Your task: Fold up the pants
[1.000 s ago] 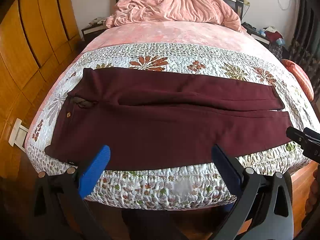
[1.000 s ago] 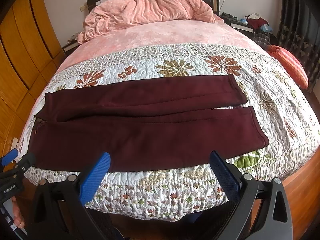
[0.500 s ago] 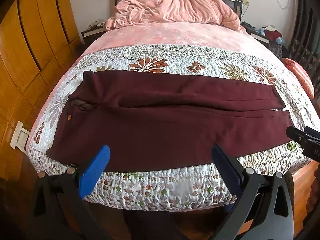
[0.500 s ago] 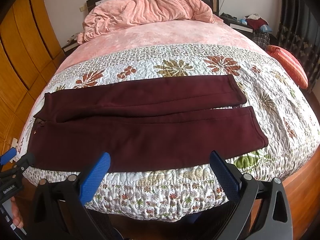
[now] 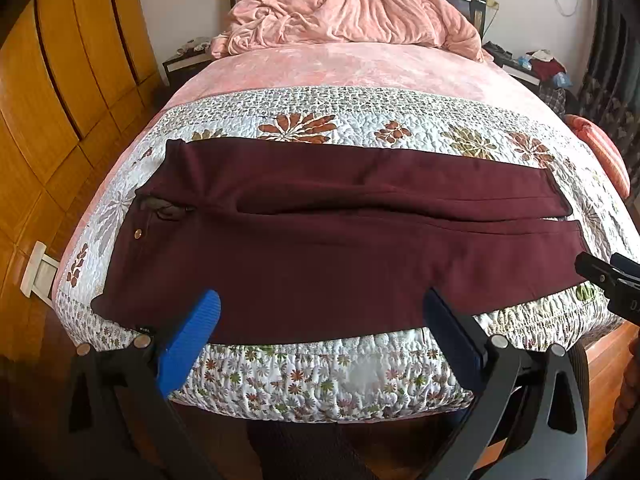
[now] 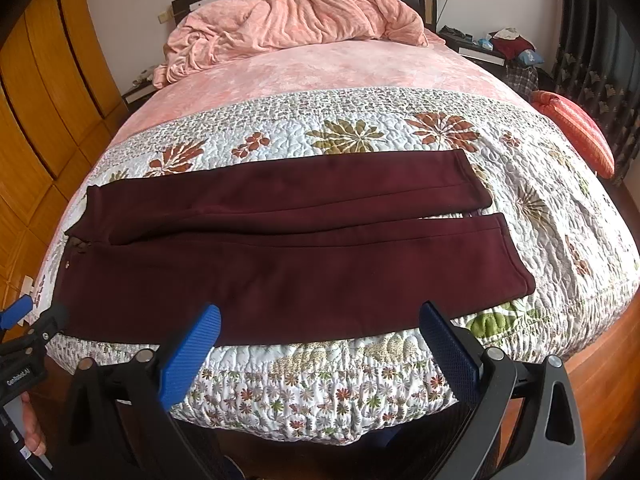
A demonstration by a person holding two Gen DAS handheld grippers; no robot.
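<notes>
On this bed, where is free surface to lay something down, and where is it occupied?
Free: the pink sheet between the heaped pink blanket and the floral quilt; the quilt band beyond the maroon pants; the quilt right of the pant hems. Crowded: the near edge, where the pants reach the quilt's border and both open tongs, left and right, hover.

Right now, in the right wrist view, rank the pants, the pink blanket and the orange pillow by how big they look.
1. pants
2. blanket, farther off, so its true size is unsure
3. pillow, smallest
</notes>
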